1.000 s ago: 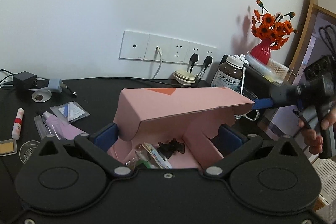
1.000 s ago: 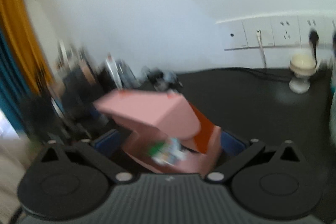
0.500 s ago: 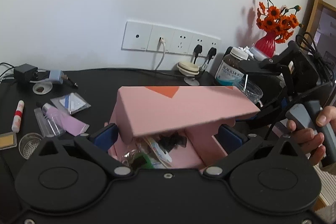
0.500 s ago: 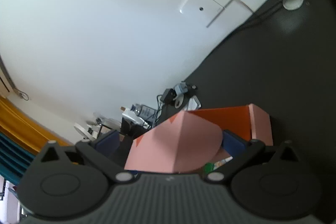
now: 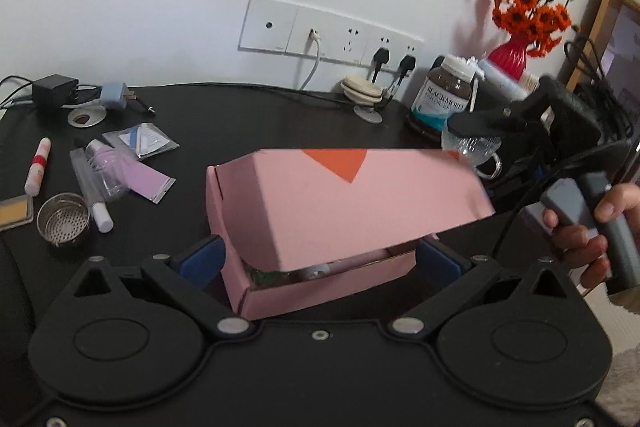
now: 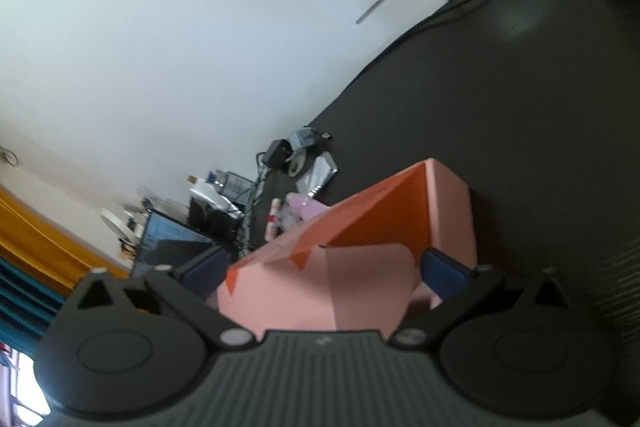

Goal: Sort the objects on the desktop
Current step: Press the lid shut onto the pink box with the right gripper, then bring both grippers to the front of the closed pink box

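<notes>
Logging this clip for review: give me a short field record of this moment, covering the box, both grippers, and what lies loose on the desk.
box: pink box on the black desk, lid lowered but not shut, contents visible through the front gap
left gripper: open, fingers either side of the box, contact unclear
right gripper: open, box lid between the fingers
hand: holding the right gripper's handle
loose items, left side: mesh strainer, purple tube, clear packet, red-and-white stick
back right: supplement jar, flower vase
</notes>
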`<act>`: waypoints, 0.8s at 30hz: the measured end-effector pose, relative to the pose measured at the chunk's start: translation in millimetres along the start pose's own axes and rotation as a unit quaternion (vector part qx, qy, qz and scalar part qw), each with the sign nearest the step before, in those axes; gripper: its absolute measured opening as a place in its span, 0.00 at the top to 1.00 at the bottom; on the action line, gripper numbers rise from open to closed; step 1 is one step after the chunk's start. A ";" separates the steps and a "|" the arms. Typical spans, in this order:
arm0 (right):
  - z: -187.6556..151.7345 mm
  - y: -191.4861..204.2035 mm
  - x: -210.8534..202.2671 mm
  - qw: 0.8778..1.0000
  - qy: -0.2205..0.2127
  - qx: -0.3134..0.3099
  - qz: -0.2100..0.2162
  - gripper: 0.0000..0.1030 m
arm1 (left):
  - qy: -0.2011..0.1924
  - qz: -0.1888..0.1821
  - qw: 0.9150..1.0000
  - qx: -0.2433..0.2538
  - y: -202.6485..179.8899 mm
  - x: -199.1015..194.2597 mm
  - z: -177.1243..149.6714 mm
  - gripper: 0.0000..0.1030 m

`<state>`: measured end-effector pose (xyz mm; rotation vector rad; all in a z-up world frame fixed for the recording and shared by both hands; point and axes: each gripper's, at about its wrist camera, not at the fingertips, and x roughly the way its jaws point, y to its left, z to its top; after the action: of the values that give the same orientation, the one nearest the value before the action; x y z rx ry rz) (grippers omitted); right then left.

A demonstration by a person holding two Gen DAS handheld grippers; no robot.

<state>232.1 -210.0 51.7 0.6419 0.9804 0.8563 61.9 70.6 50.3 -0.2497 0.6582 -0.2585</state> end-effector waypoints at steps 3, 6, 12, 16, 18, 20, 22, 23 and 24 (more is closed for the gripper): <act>-1.0 0.7 -4.7 1.000 -0.009 -0.011 -0.011 0.01 | -0.020 -0.021 0.999 -0.016 4.2 -14.1 -3.2 0.00; -2.1 -0.7 -7.1 0.999 -0.019 -0.018 -0.030 0.01 | -0.043 -0.037 0.998 -0.023 5.3 -26.0 -1.6 0.00; -10.6 -4.3 -2.2 0.998 -0.009 -0.027 -0.064 0.01 | -0.076 -0.031 0.996 -0.034 9.9 -36.1 9.2 0.00; -17.9 -1.3 5.6 0.995 0.006 -0.049 -0.083 0.01 | -0.078 0.014 0.996 -0.036 10.8 -29.5 17.0 0.00; -21.4 -0.1 9.2 0.994 0.012 -0.057 -0.090 0.01 | -0.069 0.043 0.996 -0.035 12.3 -22.2 18.9 0.00; -24.3 0.6 11.2 0.993 0.014 -0.061 -0.096 0.01 | -0.061 0.063 0.995 -0.037 15.8 -14.8 19.1 0.00; -26.4 1.1 11.9 0.993 0.015 -0.064 -0.102 0.01 | -0.054 0.079 0.995 -0.040 19.8 -7.9 18.7 0.00; -27.4 1.2 12.1 0.992 0.016 -0.065 -0.103 0.01 | -0.051 0.084 0.994 -0.044 21.4 -5.2 18.6 0.00; -28.1 1.3 12.3 0.992 0.016 -0.066 -0.105 0.01 | -0.047 0.089 0.994 -0.047 23.6 -2.4 18.1 0.00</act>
<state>210.0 -196.5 35.4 0.4048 0.9918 0.7391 75.2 96.1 58.2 -0.2904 0.5958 -0.0431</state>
